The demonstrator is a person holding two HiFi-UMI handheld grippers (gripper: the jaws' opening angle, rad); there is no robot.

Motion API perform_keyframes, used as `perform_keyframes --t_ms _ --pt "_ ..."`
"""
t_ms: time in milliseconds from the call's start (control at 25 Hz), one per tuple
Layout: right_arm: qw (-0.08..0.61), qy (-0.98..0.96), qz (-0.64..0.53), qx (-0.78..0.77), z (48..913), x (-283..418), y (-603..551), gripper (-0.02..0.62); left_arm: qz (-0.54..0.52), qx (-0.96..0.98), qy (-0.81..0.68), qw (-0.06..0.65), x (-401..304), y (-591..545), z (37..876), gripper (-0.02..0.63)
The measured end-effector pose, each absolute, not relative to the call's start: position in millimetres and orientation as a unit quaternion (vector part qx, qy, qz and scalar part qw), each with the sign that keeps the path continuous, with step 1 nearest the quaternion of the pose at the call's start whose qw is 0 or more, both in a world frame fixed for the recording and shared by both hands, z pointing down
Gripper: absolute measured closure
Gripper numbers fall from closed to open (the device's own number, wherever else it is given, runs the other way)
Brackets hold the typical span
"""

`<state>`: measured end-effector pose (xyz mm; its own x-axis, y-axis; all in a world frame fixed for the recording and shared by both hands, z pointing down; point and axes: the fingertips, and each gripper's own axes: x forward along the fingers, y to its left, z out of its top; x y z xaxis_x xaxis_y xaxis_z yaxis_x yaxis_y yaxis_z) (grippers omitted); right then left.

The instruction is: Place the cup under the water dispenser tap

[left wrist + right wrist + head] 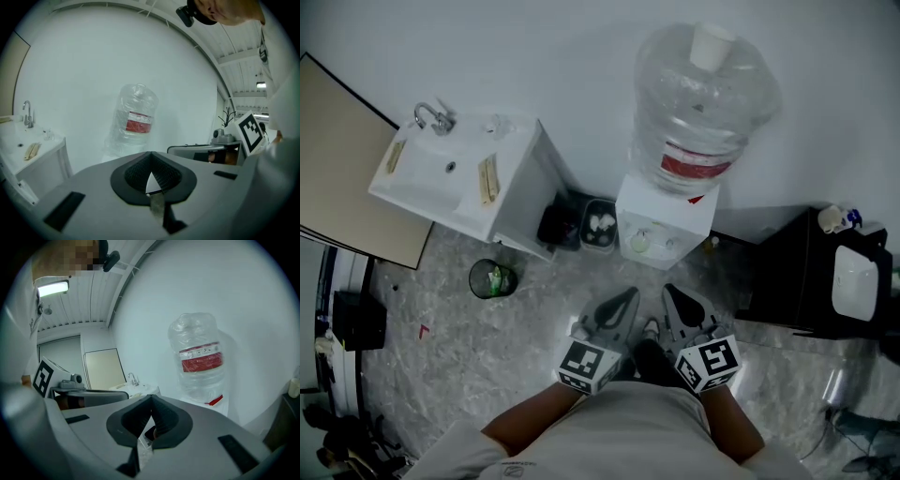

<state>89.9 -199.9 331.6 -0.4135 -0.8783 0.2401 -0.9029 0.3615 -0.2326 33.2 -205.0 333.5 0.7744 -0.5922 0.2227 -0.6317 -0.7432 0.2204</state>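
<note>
Round black floor bin has something green in it, and the small pale cup sits on the white water dispenser ledge, well ahead of the left gripper and right gripper, both pinched shut on nothing.

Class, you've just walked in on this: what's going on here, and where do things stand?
A person stands facing a water dispenser topped with a large bottle, holding a gripper in each hand. The left gripper and right gripper sit low and side by side near the body, jaws together with nothing between them. Neither holds a cup. A sink stands to the left, with a small bin on the floor.
</note>
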Motion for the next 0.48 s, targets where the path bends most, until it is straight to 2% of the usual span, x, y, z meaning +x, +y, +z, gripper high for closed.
perform_keyframes --t_ms 480 --pt "0.053 -0.830 0.144 0.536 322 88 -194 0.581 0.066 0.930 -0.337 0.131 37 -194 326 0.601"
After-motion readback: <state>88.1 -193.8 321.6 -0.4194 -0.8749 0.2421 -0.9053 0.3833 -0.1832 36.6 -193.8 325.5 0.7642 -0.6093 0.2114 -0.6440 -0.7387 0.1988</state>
